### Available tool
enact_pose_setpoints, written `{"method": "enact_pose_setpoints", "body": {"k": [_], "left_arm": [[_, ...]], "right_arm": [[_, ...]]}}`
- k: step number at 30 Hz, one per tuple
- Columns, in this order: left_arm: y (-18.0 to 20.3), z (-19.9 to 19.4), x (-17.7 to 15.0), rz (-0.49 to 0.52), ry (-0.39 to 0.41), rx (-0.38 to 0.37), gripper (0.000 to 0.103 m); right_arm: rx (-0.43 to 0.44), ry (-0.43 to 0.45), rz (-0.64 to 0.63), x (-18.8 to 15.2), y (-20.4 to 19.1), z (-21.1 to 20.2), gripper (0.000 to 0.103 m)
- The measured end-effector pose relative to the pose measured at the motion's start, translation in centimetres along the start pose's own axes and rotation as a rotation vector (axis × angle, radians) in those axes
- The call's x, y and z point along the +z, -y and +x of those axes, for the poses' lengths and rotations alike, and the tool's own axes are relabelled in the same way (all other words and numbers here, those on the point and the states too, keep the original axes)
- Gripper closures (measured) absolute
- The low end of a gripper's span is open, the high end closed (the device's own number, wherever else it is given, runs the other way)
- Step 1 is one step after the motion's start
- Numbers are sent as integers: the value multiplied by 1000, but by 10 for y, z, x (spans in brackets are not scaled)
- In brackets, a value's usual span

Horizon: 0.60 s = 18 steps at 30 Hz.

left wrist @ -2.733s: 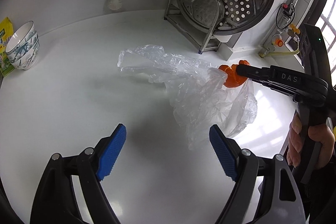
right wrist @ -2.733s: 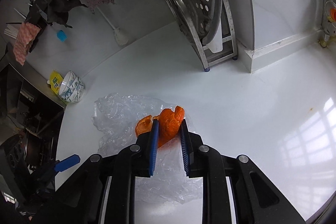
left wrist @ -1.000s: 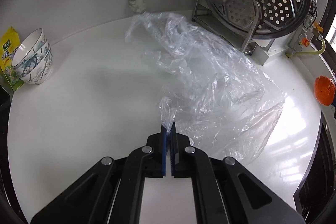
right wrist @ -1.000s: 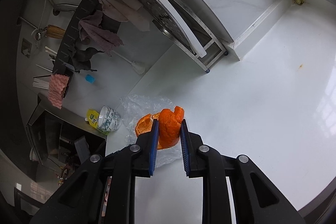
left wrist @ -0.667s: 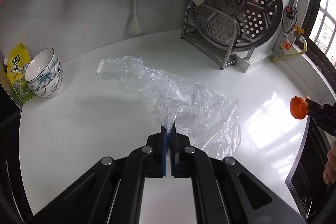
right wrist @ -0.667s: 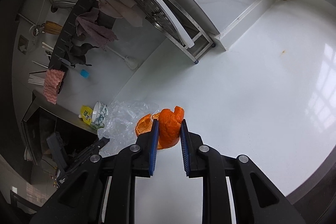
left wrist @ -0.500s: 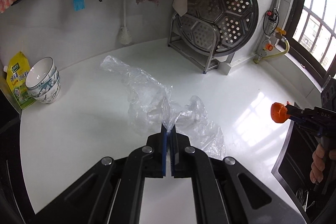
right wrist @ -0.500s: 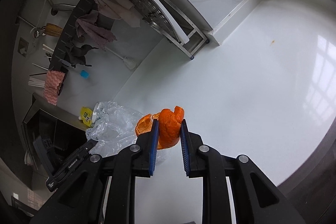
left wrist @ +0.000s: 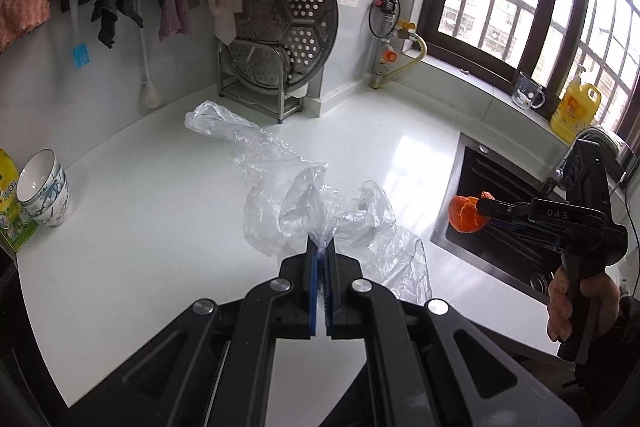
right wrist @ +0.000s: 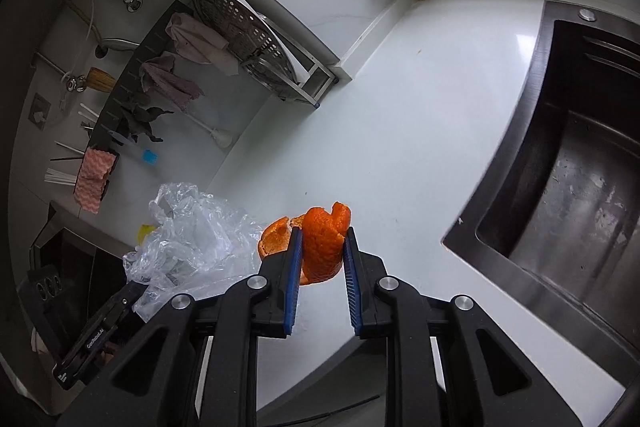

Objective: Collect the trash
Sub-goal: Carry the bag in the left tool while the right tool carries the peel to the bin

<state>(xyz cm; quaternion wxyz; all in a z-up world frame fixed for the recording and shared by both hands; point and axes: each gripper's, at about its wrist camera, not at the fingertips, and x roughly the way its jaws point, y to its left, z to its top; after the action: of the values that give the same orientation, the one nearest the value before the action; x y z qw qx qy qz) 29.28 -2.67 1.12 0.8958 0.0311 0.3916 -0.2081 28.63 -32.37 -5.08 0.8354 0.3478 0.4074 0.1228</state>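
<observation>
My left gripper (left wrist: 321, 251) is shut on a pinch of a clear plastic bag (left wrist: 288, 187) and holds it lifted; the far end of the bag still trails on the white counter (left wrist: 140, 207). The bag also shows in the right wrist view (right wrist: 192, 231), at the left. My right gripper (right wrist: 320, 247) is shut on an orange peel (right wrist: 320, 247) and holds it in the air above the counter's front edge. In the left wrist view the right gripper (left wrist: 486, 207) and the peel (left wrist: 466, 213) hang to the right of the bag, over the edge of the sink.
A dark steel sink (right wrist: 568, 155) is sunk into the counter on the right. A rack with a perforated steamer plate (left wrist: 280, 39) stands at the back wall. Stacked bowls (left wrist: 42, 193) and a yellow packet (left wrist: 8, 203) sit at the far left. A yellow bottle (left wrist: 574, 109) stands by the window.
My left gripper shut on the bag and lifted it up and back from the counter. My right gripper carried the peel away to the right, toward the sink.
</observation>
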Motion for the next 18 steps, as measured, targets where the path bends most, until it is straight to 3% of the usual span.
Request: {"method": "enact_pose_setpoints", "body": {"k": [7, 18], "left_arm": [[51, -11, -47, 28, -50, -69, 100], [124, -37, -154, 37, -128, -87, 100]], "right_arm": [[-67, -12, -5, -62, 12, -54, 83], [-105, -56, -76, -176, 46, -114, 83]]}}
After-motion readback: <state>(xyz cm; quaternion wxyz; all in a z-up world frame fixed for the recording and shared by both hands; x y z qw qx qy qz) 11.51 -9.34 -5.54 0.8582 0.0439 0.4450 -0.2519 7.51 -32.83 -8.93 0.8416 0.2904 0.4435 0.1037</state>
